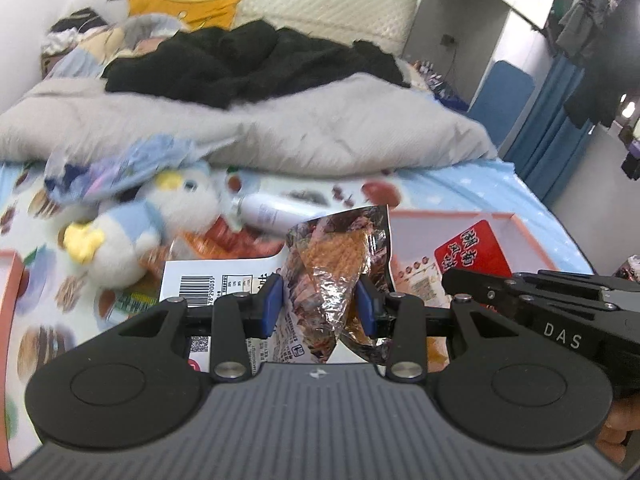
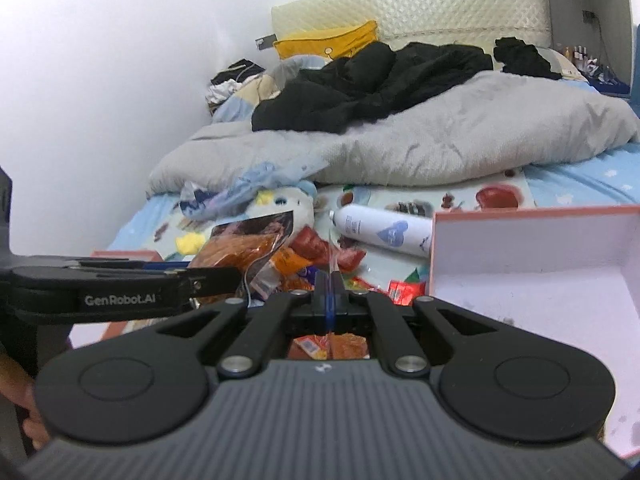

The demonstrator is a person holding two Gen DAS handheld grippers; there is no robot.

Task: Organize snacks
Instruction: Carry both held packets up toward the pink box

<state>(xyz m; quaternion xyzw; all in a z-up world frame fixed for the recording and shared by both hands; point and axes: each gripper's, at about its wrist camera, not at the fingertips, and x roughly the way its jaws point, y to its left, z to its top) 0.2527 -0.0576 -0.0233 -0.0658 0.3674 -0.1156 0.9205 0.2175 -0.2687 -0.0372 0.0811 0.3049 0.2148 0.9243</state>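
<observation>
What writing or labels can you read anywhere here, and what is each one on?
"DAS": on the right hand-held gripper.
"GenRobot.AI": on the left hand-held gripper.
Barcode digits, partly "290035": white packet, rest too small.
Chinese characters: red packet in the box, blurred.
Spray can: print too small.

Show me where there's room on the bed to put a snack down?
The pink box looks bare inside in the right wrist view, though a red packet lies in it in the left. Bare blue sheet shows between box and grey blanket. It is crowded around the plush toy, the white bottle and the snack pile.
</observation>
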